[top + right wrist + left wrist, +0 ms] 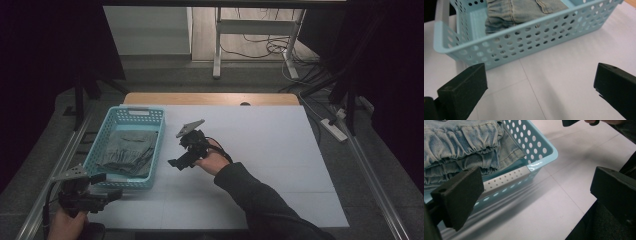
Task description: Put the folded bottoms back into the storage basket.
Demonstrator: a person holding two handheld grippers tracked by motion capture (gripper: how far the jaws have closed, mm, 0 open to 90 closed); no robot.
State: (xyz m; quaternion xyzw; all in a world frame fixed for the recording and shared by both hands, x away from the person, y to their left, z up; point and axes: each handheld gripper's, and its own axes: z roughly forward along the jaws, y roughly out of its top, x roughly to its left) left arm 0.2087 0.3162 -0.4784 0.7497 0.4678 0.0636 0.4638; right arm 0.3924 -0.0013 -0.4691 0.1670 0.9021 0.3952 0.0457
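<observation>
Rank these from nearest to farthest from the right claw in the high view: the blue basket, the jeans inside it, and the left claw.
From the right claw:
1. Basket, its near wall just to the claw's left.
2. Jeans, folded inside the basket, past that wall.
3. Left claw, at the table's near left corner, beyond the basket's near end.

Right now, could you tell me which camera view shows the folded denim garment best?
The left gripper view: the folded denim garment is close, with its gathered seams sharp. The high view shows it whole but small and dim in the blue basket; the right gripper view shows one edge behind the basket wall.
</observation>
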